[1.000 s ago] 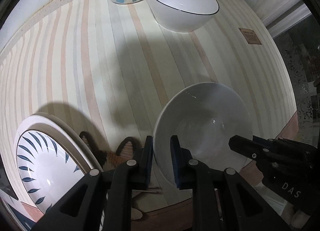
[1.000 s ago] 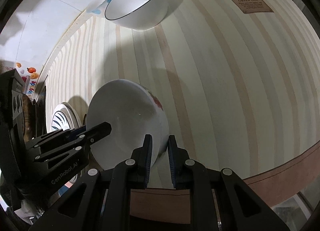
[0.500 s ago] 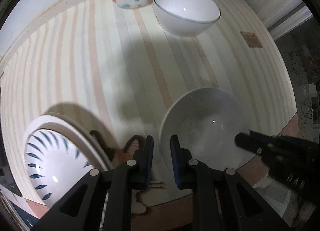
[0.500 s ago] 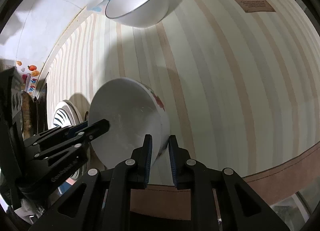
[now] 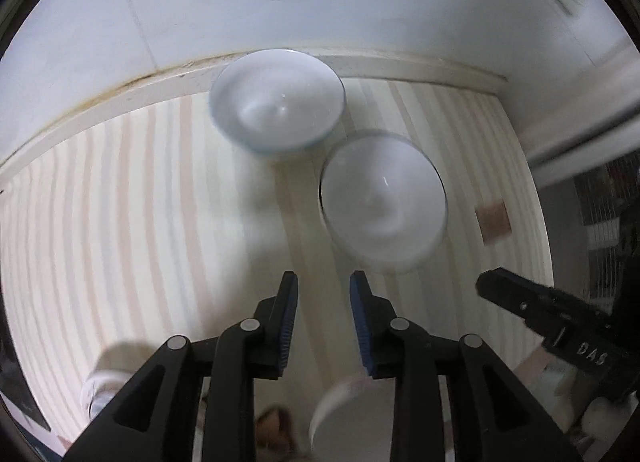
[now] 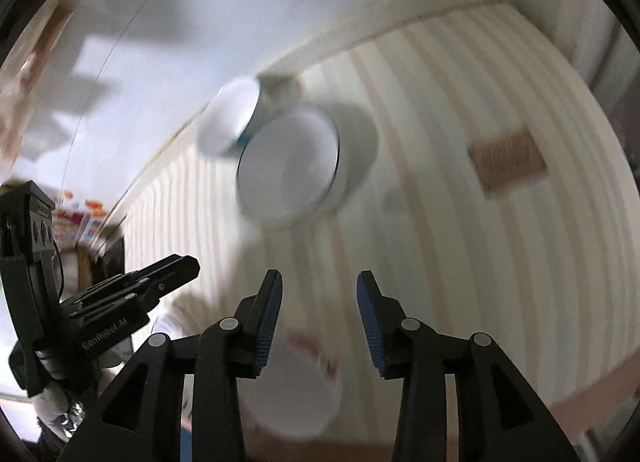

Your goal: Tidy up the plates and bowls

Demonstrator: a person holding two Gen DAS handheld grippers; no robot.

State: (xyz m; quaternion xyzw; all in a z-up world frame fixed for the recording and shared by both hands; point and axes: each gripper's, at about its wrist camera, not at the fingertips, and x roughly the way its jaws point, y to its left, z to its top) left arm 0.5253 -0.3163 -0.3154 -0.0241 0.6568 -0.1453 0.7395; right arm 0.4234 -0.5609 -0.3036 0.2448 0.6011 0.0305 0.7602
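**Inspector:** Start at the jaws. Left gripper (image 5: 323,294)?

**Assistant:** Narrow gap, opening at this moment, nothing between the pads. Only striped tablecloth (image 5: 132,230) shows in the gap.

**Inspector:** Right gripper (image 6: 319,294)?

**Assistant:** Wider, also opening, and empty. A white bowl with red marks (image 6: 292,394) sits below and behind its fingers, near the table's front edge, free of the pads.

**Inspector:** Outward from there?

**Assistant:** In the left wrist view, the dark-rimmed white bowl (image 5: 382,214) lies ahead of the left jaws and slightly right, apart from them. The blue-trimmed bowl (image 5: 278,100) sits farther on, up-left, against the wall. Their rims look touching or nearly so; blur prevents certainty.

**Inspector:** Orientation?

**Assistant:** Both upright, mouths up. Being round, they have no long axis; any rim point serves.

**Inspector:** Which hand is nearer?

**Assistant:** My judgement: roughly equal. The dark-rimmed bowl (image 6: 288,166) lies almost straight ahead of the right jaws too. If it is the next target, either reaches forward; the right is opened wider for a rim.
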